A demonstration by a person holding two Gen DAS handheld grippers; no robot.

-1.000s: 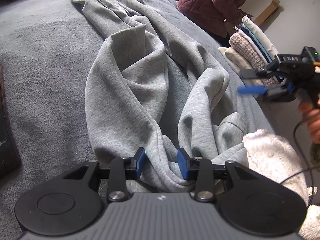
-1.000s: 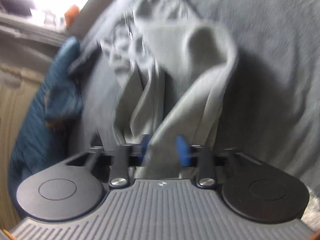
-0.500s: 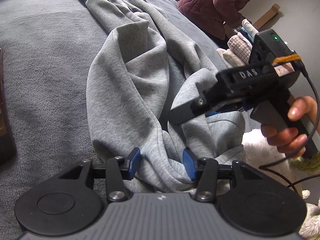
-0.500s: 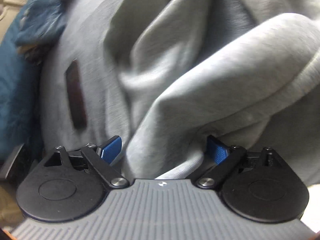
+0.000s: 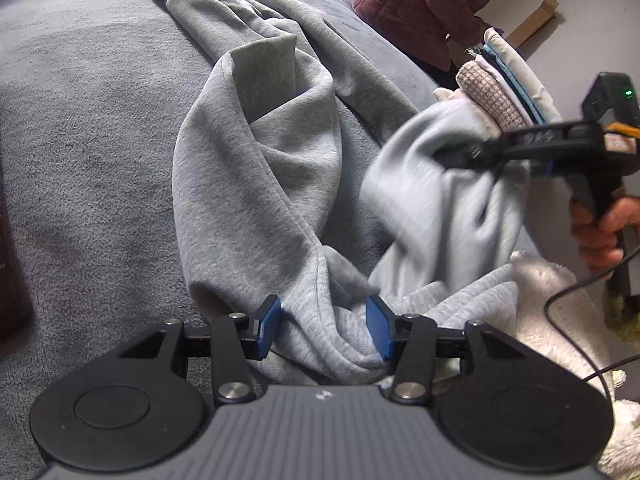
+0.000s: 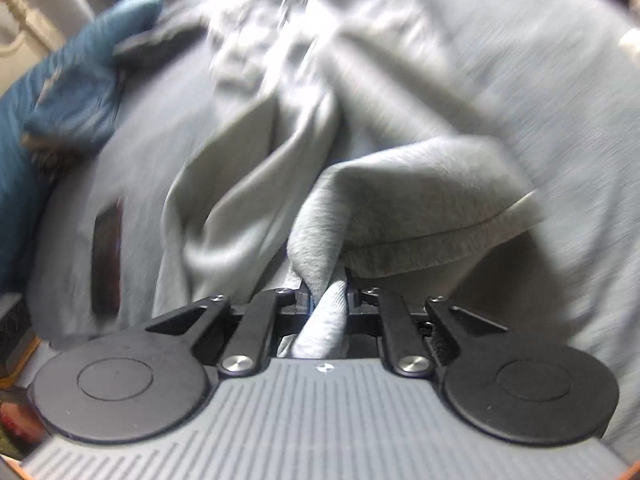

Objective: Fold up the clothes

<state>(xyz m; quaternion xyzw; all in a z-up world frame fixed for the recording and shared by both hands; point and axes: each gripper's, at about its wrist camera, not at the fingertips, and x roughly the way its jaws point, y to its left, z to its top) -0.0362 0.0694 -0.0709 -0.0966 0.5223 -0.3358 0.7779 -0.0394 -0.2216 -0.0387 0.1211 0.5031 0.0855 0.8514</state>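
Grey sweatpants lie lengthwise on the grey bed cover, with the drawstring waist at the far end. My left gripper is at the near end. Its blue pads sit against both sides of a bunched leg hem, shut on it. My right gripper comes in from the right with a hand on its handle, lifting the other leg. In the right wrist view the right gripper's jaws are closing, and a twisted fold of the sweatpants is pinched between them.
A stack of folded clothes stands at the bed's right edge. Behind it a person in a maroon jacket bends over. A white fluffy cloth lies at the near right. A blue jacket and a dark flat object are on the left.
The right gripper came in over the second leg with its jaws wide, closed on the cloth and pulled it up and to the right. The left gripper stayed put on the hem.
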